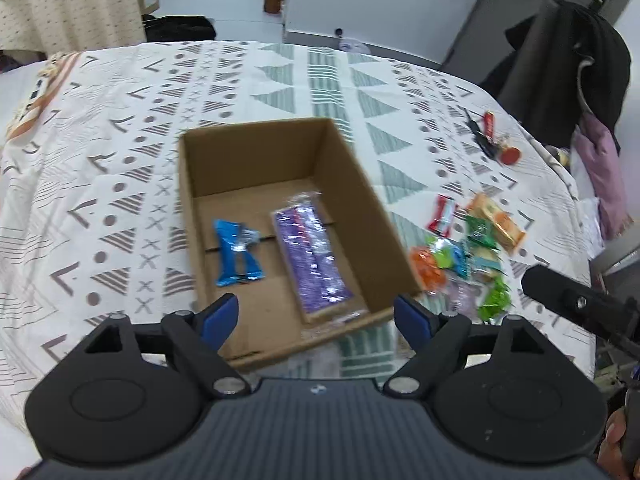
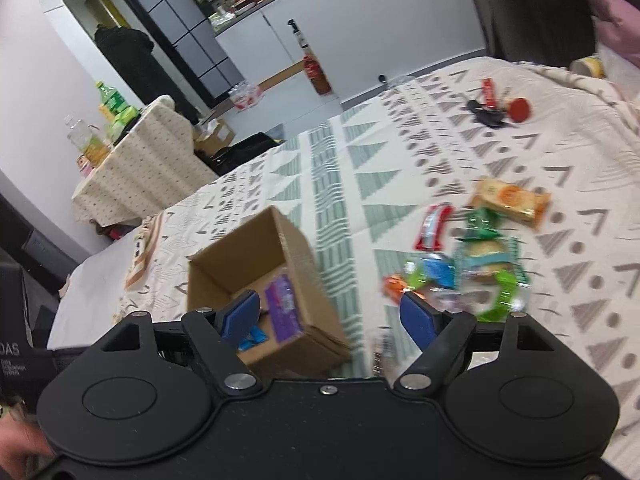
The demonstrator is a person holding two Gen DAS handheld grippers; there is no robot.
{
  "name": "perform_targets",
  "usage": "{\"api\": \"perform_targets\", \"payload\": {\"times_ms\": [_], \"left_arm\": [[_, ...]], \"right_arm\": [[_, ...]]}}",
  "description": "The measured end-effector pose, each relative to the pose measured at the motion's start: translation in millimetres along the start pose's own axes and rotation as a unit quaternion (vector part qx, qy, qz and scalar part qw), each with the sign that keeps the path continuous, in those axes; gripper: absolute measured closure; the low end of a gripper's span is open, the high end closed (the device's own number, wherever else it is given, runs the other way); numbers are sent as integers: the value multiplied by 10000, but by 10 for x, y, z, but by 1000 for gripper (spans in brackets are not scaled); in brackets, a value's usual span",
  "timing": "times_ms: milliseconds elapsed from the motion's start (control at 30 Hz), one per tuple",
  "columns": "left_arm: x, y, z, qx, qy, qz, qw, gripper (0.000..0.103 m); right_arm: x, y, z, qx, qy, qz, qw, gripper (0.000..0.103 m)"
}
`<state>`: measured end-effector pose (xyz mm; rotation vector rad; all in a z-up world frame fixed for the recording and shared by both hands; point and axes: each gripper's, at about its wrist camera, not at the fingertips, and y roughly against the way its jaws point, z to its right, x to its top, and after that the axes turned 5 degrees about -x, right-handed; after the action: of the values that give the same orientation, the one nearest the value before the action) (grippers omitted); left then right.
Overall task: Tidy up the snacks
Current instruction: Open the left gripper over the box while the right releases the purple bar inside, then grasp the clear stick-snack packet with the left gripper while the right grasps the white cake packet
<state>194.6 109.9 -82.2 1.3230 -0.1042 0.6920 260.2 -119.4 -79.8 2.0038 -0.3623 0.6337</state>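
We hold two tongs over a table (image 1: 120, 128) with a patterned cloth on it. Our left tongs (image 1: 316, 320) are spread wide and hold nothing. They hang over the near end of a brown box (image 1: 360, 184) that sits in the middle of the table. Our right tongs (image 2: 328, 314) are spread wide too, and they hold nothing. They hang between the box (image 2: 308, 280) and a pile of snacks (image 2: 472, 264).

Inside the box lie two snacks. A blue pack (image 1: 236, 252) lies on the left side of the box floor. A long purple pack (image 1: 312, 260) lies on the right side, close to the right wall. The two packs do not touch.

The pile of snacks (image 1: 468, 252) lies on the cloth just beside the box, on its right, toward the table's right edge. In it we see a red pack (image 1: 442, 216), an orange pack (image 1: 428, 268), a green pack (image 1: 480, 232), a light green pack (image 1: 494, 300) and a tan pack with an orange end (image 1: 498, 220). They lie close together and some overlap.

Farther back, near the far right corner of the table, lie some keys (image 1: 486, 140) with a red tag (image 1: 490, 124) and a round red thing (image 1: 510, 155).
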Motion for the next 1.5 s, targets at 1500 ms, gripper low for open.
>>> {"api": "perform_targets", "payload": {"times_ms": [1500], "left_arm": [[-599,-1066,947,-30,-780,-525,9956,48]], "right_arm": [[-695,-477,1000,-405,-203,-1039,9936,43]]}}
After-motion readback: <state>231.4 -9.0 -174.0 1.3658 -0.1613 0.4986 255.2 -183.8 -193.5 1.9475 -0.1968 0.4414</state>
